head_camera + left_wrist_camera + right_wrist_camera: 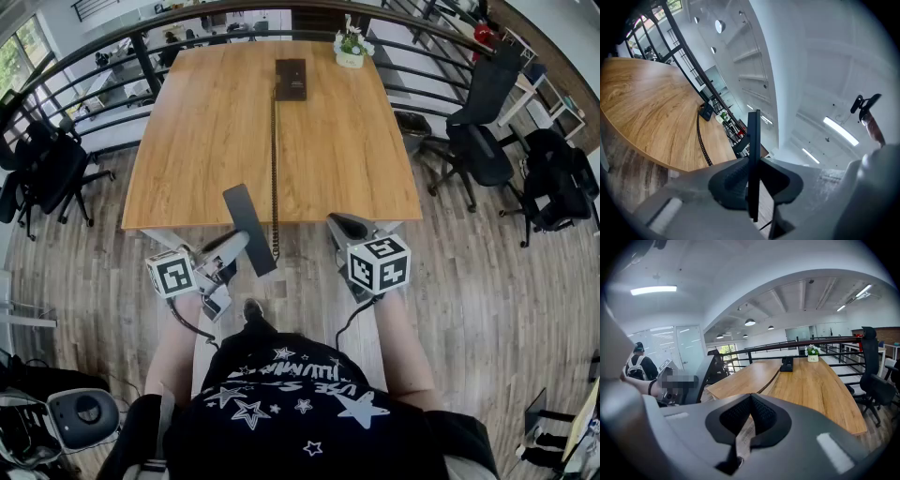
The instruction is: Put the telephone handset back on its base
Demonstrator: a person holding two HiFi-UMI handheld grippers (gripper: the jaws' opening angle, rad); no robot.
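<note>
The black handset (248, 228) is a flat dark bar held just off the near edge of the wooden table (206, 141). My left gripper (234, 246) is shut on it. In the left gripper view the handset (753, 154) stands edge-on, upright between the dark pads (733, 180). A coiled cord (274, 169) runs up the table from the handset to the black base (291, 79) at the far end. The base (787, 363) and cord (769, 380) also show in the right gripper view. My right gripper (342, 228) hovers near the table's front edge, shut, with nothing in it.
A small white flower pot (351, 49) stands to the right of the base. Black office chairs stand at the right (483, 131) and at the left (42, 169). A curved railing (141, 42) runs behind the table. A person with a backpack (637, 366) stands far off.
</note>
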